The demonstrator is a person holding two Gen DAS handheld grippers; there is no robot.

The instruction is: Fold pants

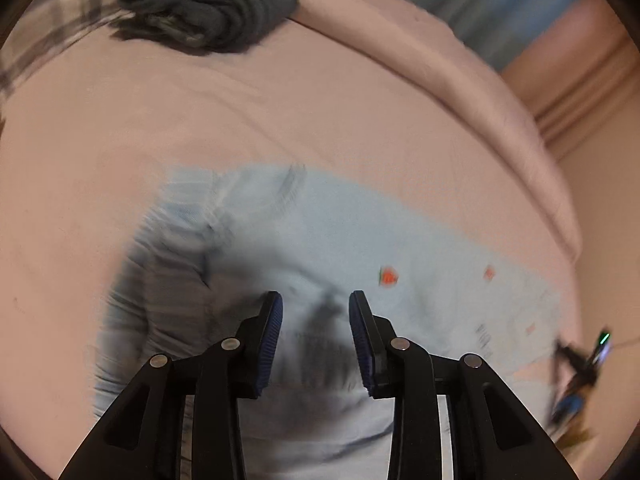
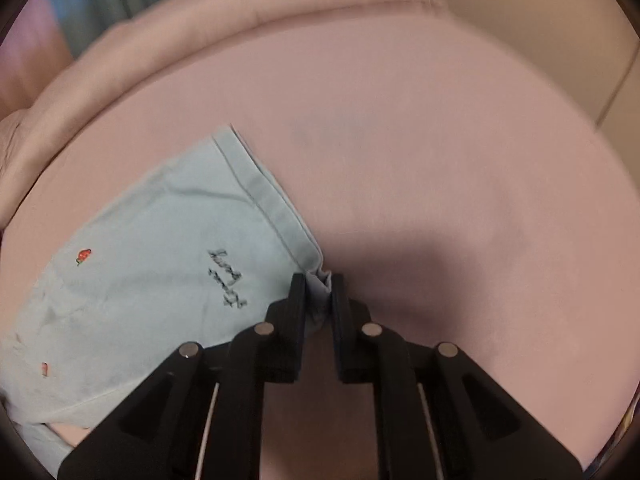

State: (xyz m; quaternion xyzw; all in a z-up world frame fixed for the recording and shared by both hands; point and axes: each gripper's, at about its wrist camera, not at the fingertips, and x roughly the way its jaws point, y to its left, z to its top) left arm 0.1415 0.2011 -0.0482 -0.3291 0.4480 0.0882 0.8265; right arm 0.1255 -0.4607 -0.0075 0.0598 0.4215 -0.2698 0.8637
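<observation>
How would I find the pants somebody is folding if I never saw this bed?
Look at the big pink bed sheet. The pale blue pants lie flat on it, one hem corner pinched in the right tool. Tiny red strawberries and dark scribbly writing set them apart from the plain dark grey bundle farther up the bed.

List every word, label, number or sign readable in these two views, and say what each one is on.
Dark cursive lettering, two short lines, on the light blue pants near the hem: seen upside down and too blurred to read.
The same lettering in the left wrist view: motion-blurred, unreadable.
Small red strawberry motifs on the pants: pictures, not text.
Dark folded garment and pink bedsheet: no text visible.
</observation>
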